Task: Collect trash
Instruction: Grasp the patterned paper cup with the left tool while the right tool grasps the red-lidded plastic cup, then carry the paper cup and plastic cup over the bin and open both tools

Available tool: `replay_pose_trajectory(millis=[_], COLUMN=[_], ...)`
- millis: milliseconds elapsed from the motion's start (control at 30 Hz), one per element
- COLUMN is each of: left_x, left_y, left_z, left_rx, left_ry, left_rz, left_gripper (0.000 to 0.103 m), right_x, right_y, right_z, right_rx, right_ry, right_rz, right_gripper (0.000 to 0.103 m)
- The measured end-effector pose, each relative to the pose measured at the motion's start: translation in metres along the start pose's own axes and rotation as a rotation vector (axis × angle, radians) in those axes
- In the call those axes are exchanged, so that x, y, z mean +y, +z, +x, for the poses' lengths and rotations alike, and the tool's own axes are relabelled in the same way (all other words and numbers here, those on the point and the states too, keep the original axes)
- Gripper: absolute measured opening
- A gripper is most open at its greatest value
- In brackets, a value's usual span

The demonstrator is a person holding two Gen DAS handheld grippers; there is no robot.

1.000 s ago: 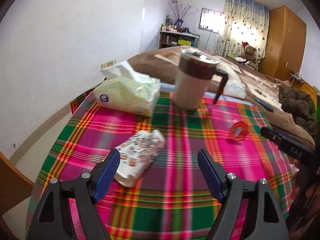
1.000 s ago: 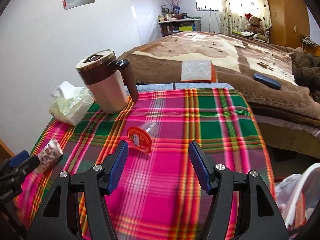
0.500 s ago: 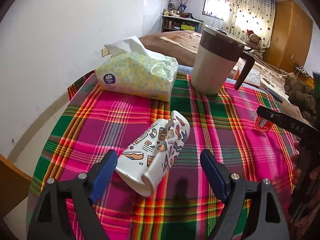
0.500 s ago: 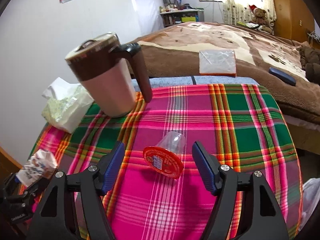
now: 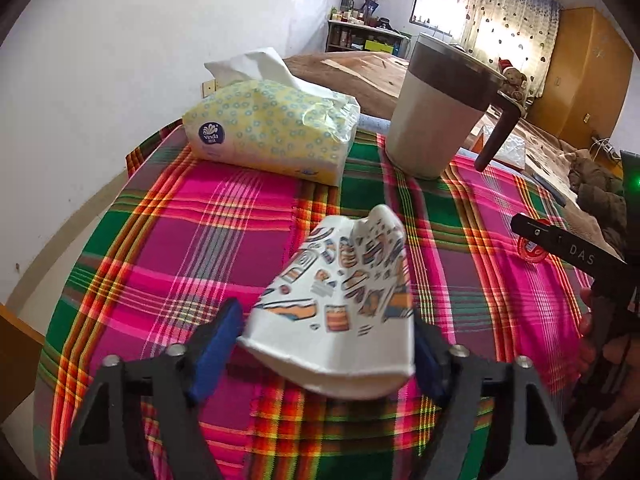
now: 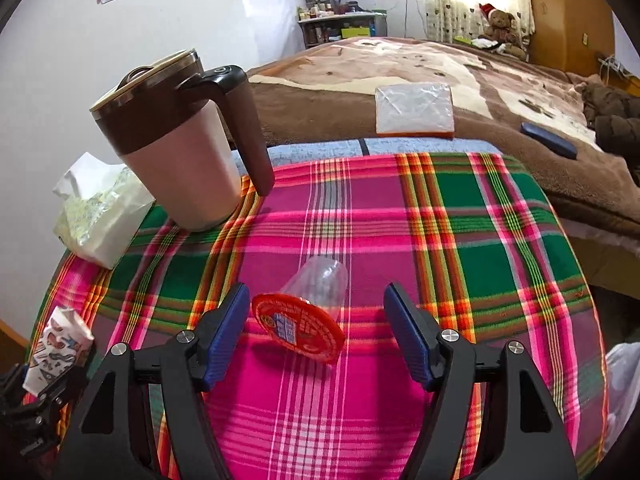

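Observation:
A crumpled white paper cup [image 5: 340, 300] with colourful prints sits between the blue pads of my left gripper [image 5: 324, 320], just above the plaid tablecloth [image 5: 224, 216]. The jaws are closing and both pads touch the cup's sides. In the right wrist view the same cup [image 6: 60, 336] shows at the far left. A clear plastic cup [image 6: 324, 280] with a red lid [image 6: 298, 328] lies on its side on the cloth. My right gripper [image 6: 316, 320] stands open around it, with a gap between each pad and the lid.
A yellow tissue pack [image 5: 272, 132] and a tall brown-and-beige lidded mug [image 5: 436, 112] stand at the back of the table. A bed [image 6: 360, 80] lies beyond the far edge. Something white [image 6: 620, 380] shows below the table's right edge.
My left gripper moved in over the paper cup and its jaws narrowed onto it, turning the cup. My right gripper came forward and down until its jaws flank the red-lidded cup.

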State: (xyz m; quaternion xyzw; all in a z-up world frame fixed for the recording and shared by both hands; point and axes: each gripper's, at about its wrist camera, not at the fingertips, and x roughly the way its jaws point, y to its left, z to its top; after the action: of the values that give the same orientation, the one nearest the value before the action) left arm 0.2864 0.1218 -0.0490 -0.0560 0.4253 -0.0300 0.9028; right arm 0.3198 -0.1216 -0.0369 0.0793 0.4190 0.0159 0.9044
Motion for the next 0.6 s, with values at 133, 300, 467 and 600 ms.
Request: replay_pose_trajectory(millis=[133,300,467,600], left_x=[-0.004,-0.012,-0.024,-0.031], left_y=[0.000,-0.001,-0.005,-0.005], left_z=[-0.002,-0.003,-0.004,-0.014], left_rx=[-0.005,-0.006,-0.010,-0.037], left_ry=[-0.028,-0.036,-0.048,-0.063], left_rz=[-0.007,0.002,0.025,0.026], left_gripper=[0.072,0.057,0.056,0.056], right_x=[-0.003,-0.005,-0.008,-0.011], right_y=[-0.003,-0.004,-0.009,-0.010], right_z=[0.000,-0.004,-0.010,-0.018], right_rx=[0.007,-0.004,-0.007,-0.021], right_ry=[0.001,0.009,0.028,0.047], right_rz=[0.014,0.008,-0.001,0.006], right_gripper=[0.052,0.049,0.049,0.049])
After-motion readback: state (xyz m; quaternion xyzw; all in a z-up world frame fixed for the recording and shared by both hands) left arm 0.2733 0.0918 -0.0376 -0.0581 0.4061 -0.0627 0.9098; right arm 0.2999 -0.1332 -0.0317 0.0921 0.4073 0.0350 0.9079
